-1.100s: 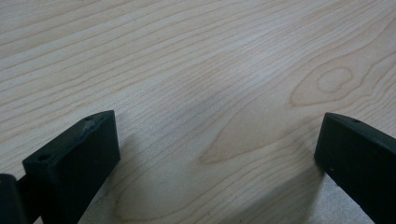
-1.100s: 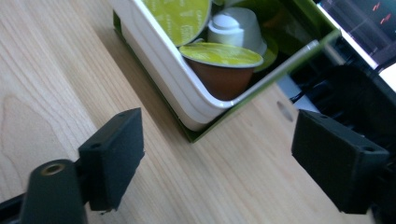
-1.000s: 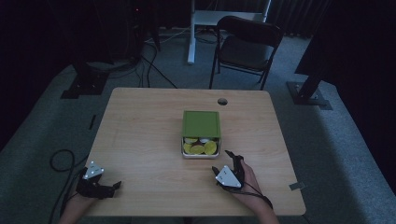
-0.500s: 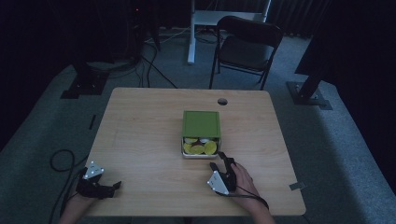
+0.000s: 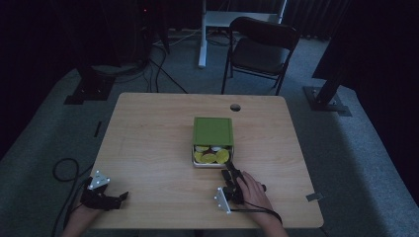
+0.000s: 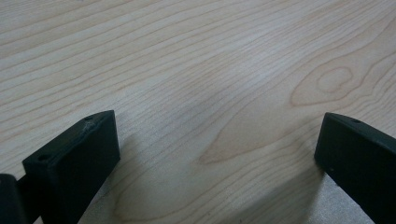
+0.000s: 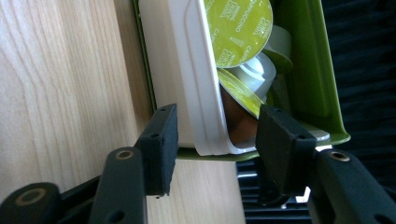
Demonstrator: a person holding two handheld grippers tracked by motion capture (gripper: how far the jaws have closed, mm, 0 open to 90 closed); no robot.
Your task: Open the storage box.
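A green box lies mid-table with a white tray slid out of its near end, holding several yellow-lidded capsules. My right gripper lies on its side at the tray's near right corner. In the right gripper view its jaws straddle the white tray's wall, with capsules and the green box beyond. The jaws have just been closing, and gaps still show beside the wall. My left gripper rests at the table's near left, open over bare wood.
The wooden table has a cable hole near its far edge. A black chair and a white desk leg stand behind it. Cables lie on the floor at the left.
My right gripper has slid forward and left to the tray's corner, rolled onto its side, and its jaws have narrowed. The left gripper has stayed put.
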